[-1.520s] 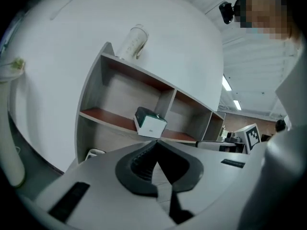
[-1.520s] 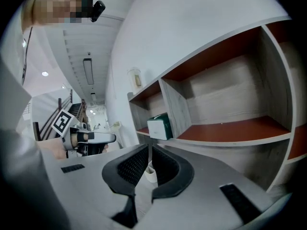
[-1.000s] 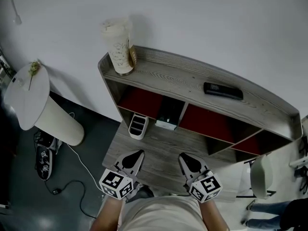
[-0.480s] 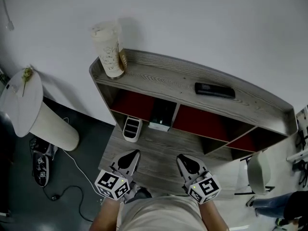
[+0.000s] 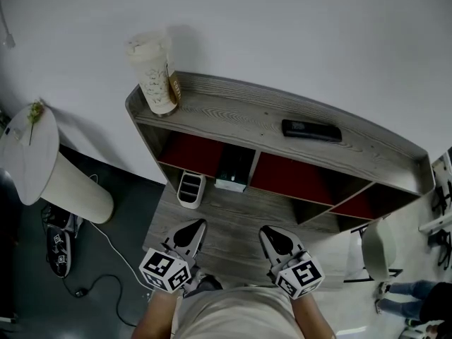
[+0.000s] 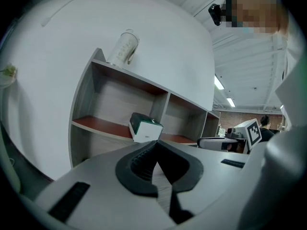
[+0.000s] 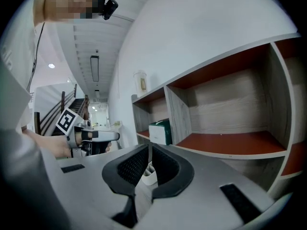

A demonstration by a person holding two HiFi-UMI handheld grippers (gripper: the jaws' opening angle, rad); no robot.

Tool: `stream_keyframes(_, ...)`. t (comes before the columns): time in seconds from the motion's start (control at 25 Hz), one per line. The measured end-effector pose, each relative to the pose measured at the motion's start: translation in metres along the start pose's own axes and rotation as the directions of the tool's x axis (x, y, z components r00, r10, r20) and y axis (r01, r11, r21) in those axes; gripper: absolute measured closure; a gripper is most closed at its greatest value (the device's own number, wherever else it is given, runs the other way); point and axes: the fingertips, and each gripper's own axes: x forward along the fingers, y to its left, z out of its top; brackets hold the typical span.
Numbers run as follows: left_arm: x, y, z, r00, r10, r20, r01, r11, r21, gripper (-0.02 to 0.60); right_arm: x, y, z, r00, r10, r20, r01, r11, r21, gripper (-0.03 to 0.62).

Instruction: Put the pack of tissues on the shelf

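Observation:
The pack of tissues (image 5: 232, 173), a green and white box, sits in the lower level of the grey wooden shelf (image 5: 240, 111), beside an upright divider. The left gripper view shows the pack (image 6: 145, 127) straight ahead, slightly tilted. In the right gripper view the pack (image 7: 160, 131) is to the left of the divider. My left gripper (image 5: 192, 232) and right gripper (image 5: 272, 237) hang side by side over the desk board, close to my body. Both are shut and hold nothing. The left gripper's jaws (image 6: 156, 147) and the right gripper's jaws (image 7: 148, 150) point towards the shelf.
A tall paper cup (image 5: 153, 73) stands on the shelf top at the left end, and a black remote (image 5: 311, 130) lies further right. A white organiser tray (image 5: 189, 188) rests on the desk board. A round white table (image 5: 32, 154) and floor cables are at left, a chair (image 5: 378, 249) at right.
The head view has shifted, so the shelf and cup now sit further left in the frame. Both grippers stay shut and in nearly the same place.

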Motion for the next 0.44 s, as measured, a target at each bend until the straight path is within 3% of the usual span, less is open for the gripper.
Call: stream_keyframes(0.44, -0.0026, 0.0017, -0.0075, 1.000, 0.001, -0.016, -0.001, 1.000, -0.001, 0.566, -0.0010, 0.0041, -0.0034, 1.000, -0.008, -0.004, 0.008, 1.000, 0.002, 0.544)
